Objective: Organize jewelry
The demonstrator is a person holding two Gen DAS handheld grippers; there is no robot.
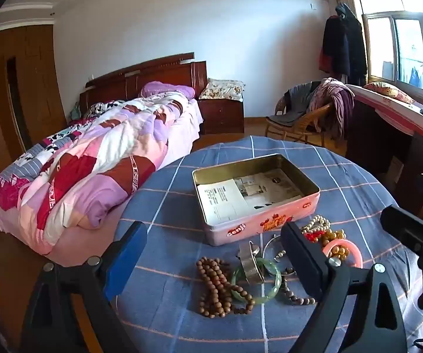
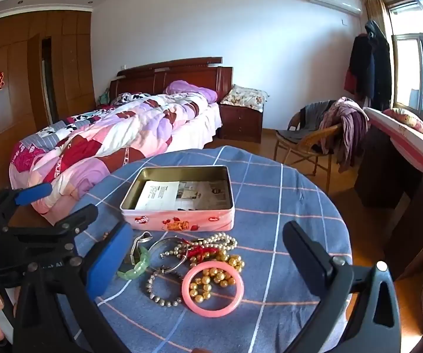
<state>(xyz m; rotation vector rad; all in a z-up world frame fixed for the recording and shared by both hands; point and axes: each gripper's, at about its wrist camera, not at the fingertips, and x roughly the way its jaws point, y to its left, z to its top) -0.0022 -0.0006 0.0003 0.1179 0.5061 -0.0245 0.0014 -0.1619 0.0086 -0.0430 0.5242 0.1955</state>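
An open pink tin (image 1: 270, 223) (image 2: 182, 219) lined with paper stands on the round table. In front of it lies a heap of jewelry: a brown bead string (image 1: 214, 288), a green jade bangle (image 1: 273, 291) (image 2: 136, 269), a silver watch (image 1: 248, 260), a pink bangle (image 2: 212, 289) (image 1: 349, 250), gold beads (image 2: 211, 279), a pearl strand (image 2: 221, 239) and a grey bead bracelet (image 2: 159, 294). My left gripper (image 1: 214, 261) is open above the brown beads and green bangle. My right gripper (image 2: 208, 264) is open above the pink bangle. Both are empty.
The table carries a blue checked cloth (image 2: 285, 194). A bed with a patchwork quilt (image 1: 93, 161) lies to the left. A wicker chair with clothes (image 2: 323, 135) and a desk (image 2: 402, 147) stand to the right. My left gripper also shows at the left in the right wrist view (image 2: 49, 206).
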